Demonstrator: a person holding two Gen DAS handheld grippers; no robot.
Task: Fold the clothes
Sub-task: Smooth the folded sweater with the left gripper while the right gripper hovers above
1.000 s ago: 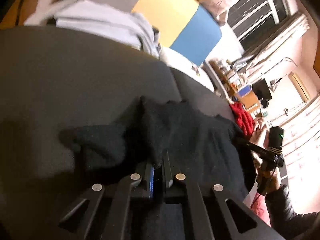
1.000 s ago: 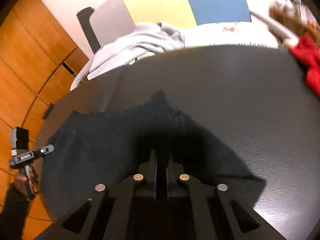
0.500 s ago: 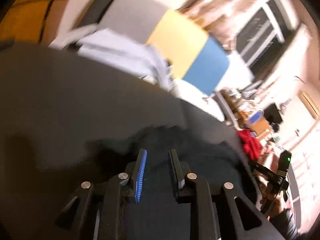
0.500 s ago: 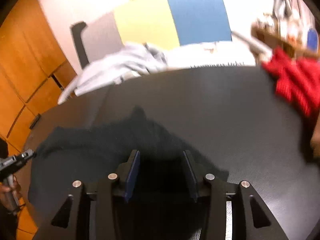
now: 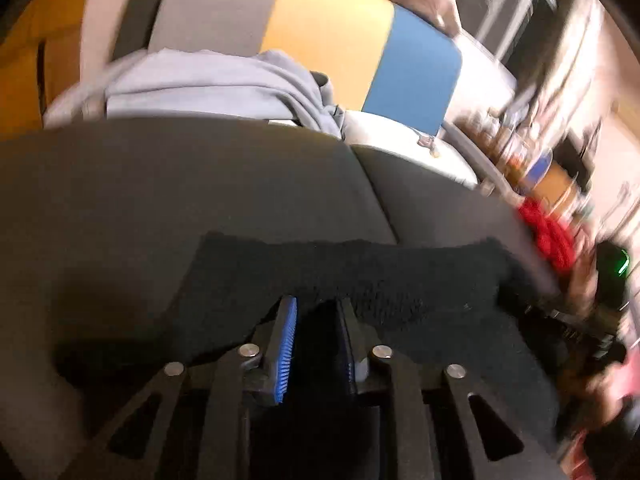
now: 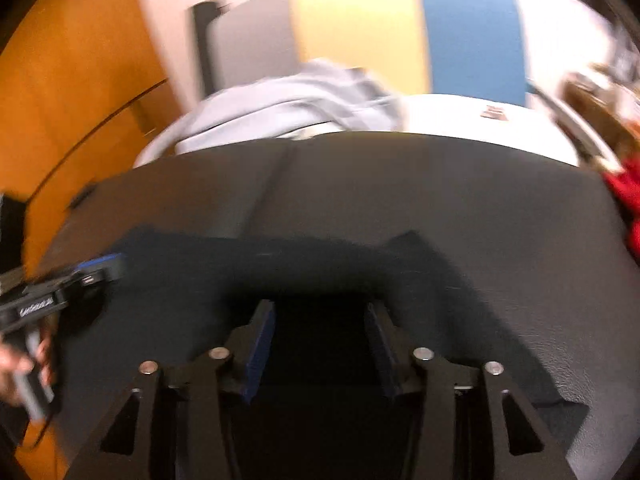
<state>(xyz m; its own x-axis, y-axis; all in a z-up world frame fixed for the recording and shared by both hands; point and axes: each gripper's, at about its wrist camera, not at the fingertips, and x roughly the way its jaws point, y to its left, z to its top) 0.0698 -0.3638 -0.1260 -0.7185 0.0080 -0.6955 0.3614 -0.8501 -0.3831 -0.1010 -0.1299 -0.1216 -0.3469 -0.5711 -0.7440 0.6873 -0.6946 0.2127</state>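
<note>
Nubbly black cloth garment (image 5: 400,276), matt tabletop (image 5: 200,184)

I let go of the black garment (image 5: 400,280): the left gripper (image 5: 316,312), clamped before, is closing again slightly, while the right gripper (image 6: 320,320) is opening wider; the cloth now lies flatter.

Not much legible from where I sat. Only lettering I caught was a pale printed word along the side of the left gripper (image 6: 94,276) body, at approx 9 o'clock in the right wrist view, too blurred to read w/ any certainty. A small label or tag sat on the white surface (image 6: 460,116) at approx 1 o'clock, marks on it unreadable. Left wrist view gave me no text, nos. or signs at all.
</note>
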